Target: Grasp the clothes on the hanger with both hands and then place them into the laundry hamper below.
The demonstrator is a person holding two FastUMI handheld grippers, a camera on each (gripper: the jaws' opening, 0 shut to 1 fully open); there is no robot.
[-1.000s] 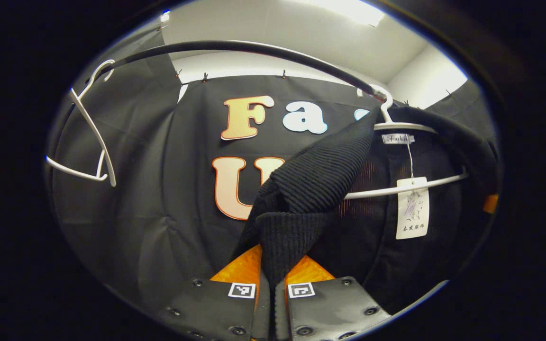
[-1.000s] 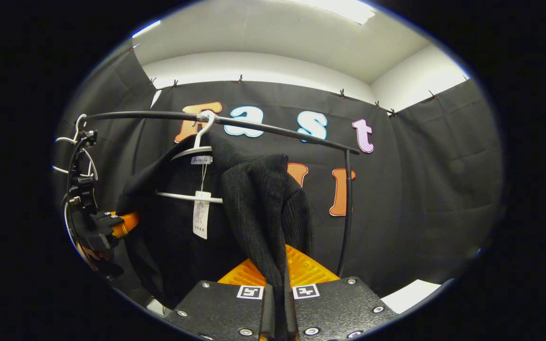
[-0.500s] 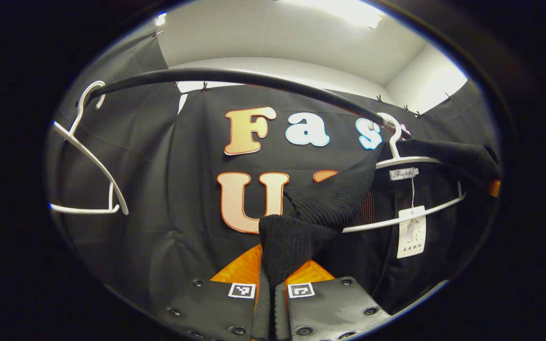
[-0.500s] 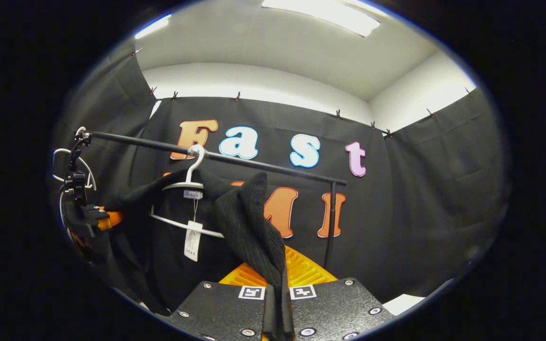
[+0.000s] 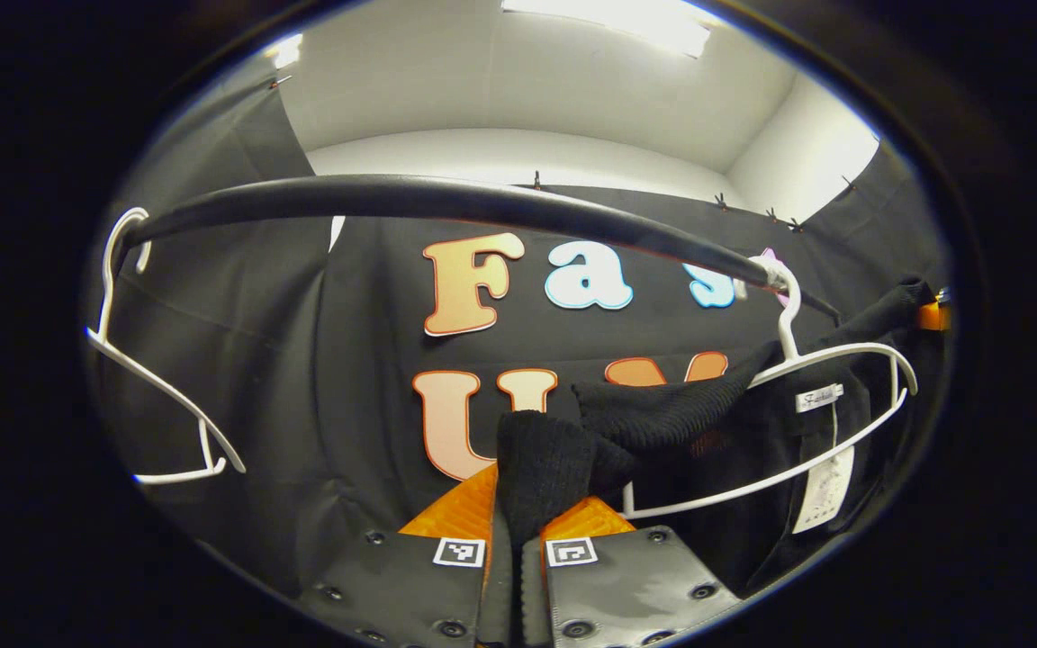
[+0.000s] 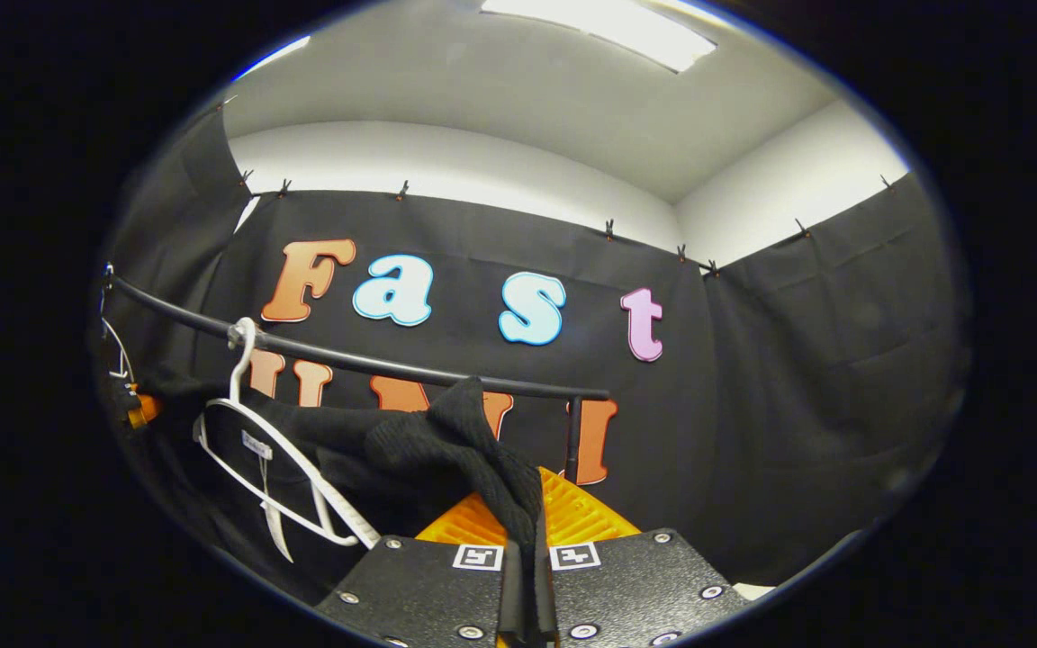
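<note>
A black knitted sweater (image 5: 662, 414) is pinched at one shoulder by the left gripper (image 5: 516, 558), whose fingers are pressed together on a bunched fold of the knit. In the right gripper view, the other shoulder of the sweater (image 6: 446, 441) is clamped in the same way by the right gripper (image 6: 525, 567). The sweater is stretched between the two grippers and is draped partly over a white hanger (image 5: 843, 423), which is hooked on a black rail (image 5: 446, 202) and is tilted (its lower bar slopes noticeably). A paper tag (image 5: 823, 490) is seen dangling from the sweater's neck beside the hanger. A second white hanger (image 5: 154, 396), bare, is hung near the far end of the rail.
</note>
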